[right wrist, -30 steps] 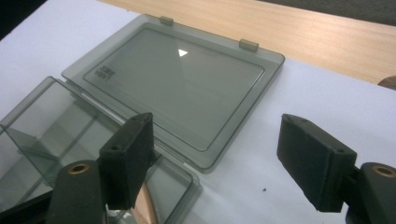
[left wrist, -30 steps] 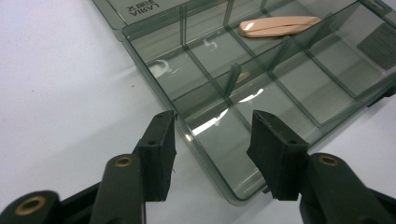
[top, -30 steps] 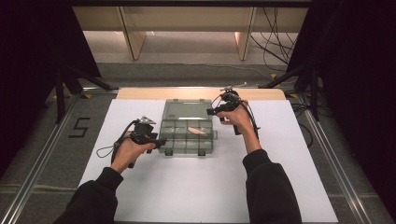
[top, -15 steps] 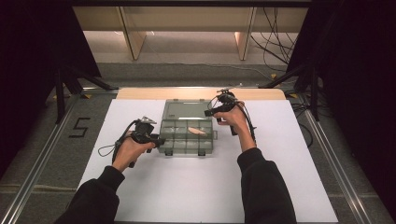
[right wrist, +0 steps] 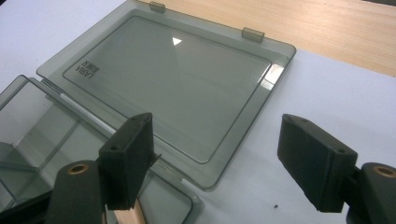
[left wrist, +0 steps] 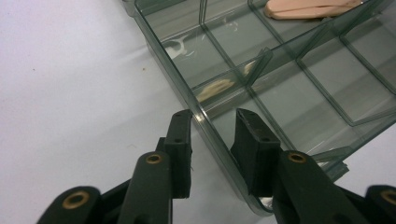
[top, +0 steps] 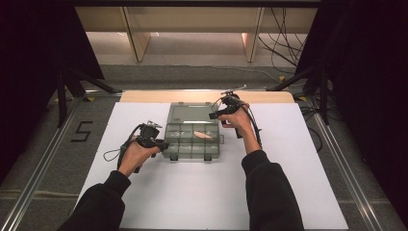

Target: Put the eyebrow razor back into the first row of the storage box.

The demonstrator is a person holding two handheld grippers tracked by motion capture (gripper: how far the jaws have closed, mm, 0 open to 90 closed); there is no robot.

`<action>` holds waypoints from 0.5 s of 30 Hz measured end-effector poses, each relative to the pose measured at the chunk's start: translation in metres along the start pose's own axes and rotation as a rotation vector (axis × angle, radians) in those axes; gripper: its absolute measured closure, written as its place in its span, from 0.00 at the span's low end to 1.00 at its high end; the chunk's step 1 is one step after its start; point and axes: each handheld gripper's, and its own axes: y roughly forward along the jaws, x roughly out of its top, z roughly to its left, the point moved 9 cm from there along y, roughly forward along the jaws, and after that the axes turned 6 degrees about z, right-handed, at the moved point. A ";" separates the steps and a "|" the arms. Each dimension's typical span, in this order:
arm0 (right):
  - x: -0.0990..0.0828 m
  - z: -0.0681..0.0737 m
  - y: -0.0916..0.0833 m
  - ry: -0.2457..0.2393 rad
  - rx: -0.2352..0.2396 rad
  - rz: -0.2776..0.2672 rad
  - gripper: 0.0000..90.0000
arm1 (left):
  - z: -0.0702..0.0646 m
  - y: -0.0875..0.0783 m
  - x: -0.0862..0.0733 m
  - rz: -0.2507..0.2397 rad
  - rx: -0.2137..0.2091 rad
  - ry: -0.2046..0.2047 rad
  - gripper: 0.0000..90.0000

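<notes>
Both forearms come in from the near edge, dark sleeves angled inward over the white surface [top: 192, 202]. The left hand [top: 132, 156] sits low at the near left corner of the clear compartment box [top: 192, 139], wrist flat, and the left gripper [top: 155, 143] points across at the box's side. Its fingers [left wrist: 180, 144] straddle the left wall [left wrist: 187, 84], one outside on the surface side, one inside the corner compartment; they have just been closing, and a sliver of gap shows beside the wall, so not pinching it yet. The box sits mid-surface, just ahead of the hands, with a pinkish piece [top: 203, 135] lying in a compartment of the far row. Farther out, the right hand [top: 238, 120] reaches higher and deeper, wrist cocked, the right gripper [top: 222, 110] hovering at the box's far right corner. Its fingers [right wrist: 128, 156] stand wide apart, nothing between them, above the edge of the opened lid [right wrist: 177, 84], which lies flat beyond the box towards the wooden strip [right wrist: 303, 28].
</notes>
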 end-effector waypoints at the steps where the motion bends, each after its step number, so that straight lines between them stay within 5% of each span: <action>1: 0.000 0.000 0.001 -0.003 -0.003 0.002 0.31 | 0.000 0.001 0.001 -0.009 0.007 -0.006 0.76; 15: 0.002 -0.002 0.011 0.035 -0.020 -0.001 0.31 | -0.002 0.002 0.001 -0.014 0.014 -0.033 0.77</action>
